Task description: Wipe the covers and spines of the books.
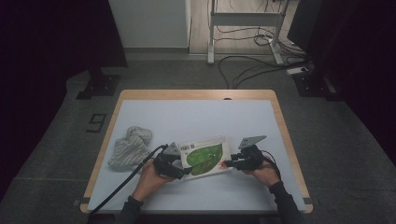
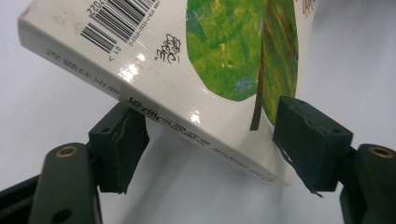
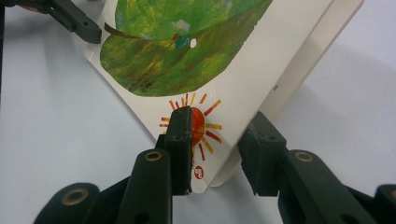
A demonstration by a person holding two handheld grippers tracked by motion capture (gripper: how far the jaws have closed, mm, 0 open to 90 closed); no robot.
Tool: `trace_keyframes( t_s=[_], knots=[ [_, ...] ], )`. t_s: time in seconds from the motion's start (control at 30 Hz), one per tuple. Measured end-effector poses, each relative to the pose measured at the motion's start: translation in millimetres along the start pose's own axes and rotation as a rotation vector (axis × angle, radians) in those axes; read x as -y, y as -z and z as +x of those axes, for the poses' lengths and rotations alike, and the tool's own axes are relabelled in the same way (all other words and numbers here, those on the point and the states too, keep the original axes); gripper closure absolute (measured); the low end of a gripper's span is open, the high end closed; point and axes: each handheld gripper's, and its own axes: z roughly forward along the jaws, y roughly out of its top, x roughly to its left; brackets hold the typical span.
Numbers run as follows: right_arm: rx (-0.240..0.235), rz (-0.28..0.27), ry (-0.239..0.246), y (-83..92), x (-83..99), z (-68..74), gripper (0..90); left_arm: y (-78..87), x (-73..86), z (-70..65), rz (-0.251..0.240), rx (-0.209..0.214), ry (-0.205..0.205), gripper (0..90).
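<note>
**Glossy picture book held at both ends above the table**

Glossy white card, printed with a big green leaf, covers the picture book [image 1: 205,157], which sits near the front middle of the pale table [image 1: 196,116], lifted a little off its surface between the two tools; a striped grey cloth [image 1: 130,147] lies well apart to its left. The right gripper [image 3: 215,149] is clenched on the book's lower corner, one pad pressed on the small orange sun, the other behind the cover, which looks to have parted slightly from the pages there. The left gripper [image 2: 210,140] straddles the spine end by the barcode; its pads flank the book, and I cannot tell whether both press on it.

My reading: the book is thin, light and fairly stiff as a closed block, yet its cover flexes and the lamination is slippery, so a pinch on one corner could let it swing or slide; gripping the spine edge, where the board is thickest, should hold it square; a bent cover corner is the main risk.
</note>
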Motion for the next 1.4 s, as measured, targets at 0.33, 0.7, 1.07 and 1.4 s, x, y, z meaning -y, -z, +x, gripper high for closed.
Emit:
trace_keyframes(
  t_s=[0.33,0.7,1.07,1.4],
  knots=[
    [-0.008,-0.012,0.000,3.7,2.3,1.8,58.5,5.7,-4.4,-0.8,0.003,-0.003,-0.016,34.8],
    [0.059,-0.023,-0.057,10.0,-3.6,-9.6,43.2,7.7,-7.6,-3.3,0.005,0.011,-0.035,41.8],
    [0.000,-0.039,-0.097,0.0,-16.5,-17.8,48.8,11.5,-12.4,-2.3,-0.003,0.015,-0.043,48.5],
    [0.009,-0.036,-0.083,7.1,-21.1,-11.5,57.7,16.5,-19.8,3.9,-0.006,0.020,-0.032,56.2]
  ],
)
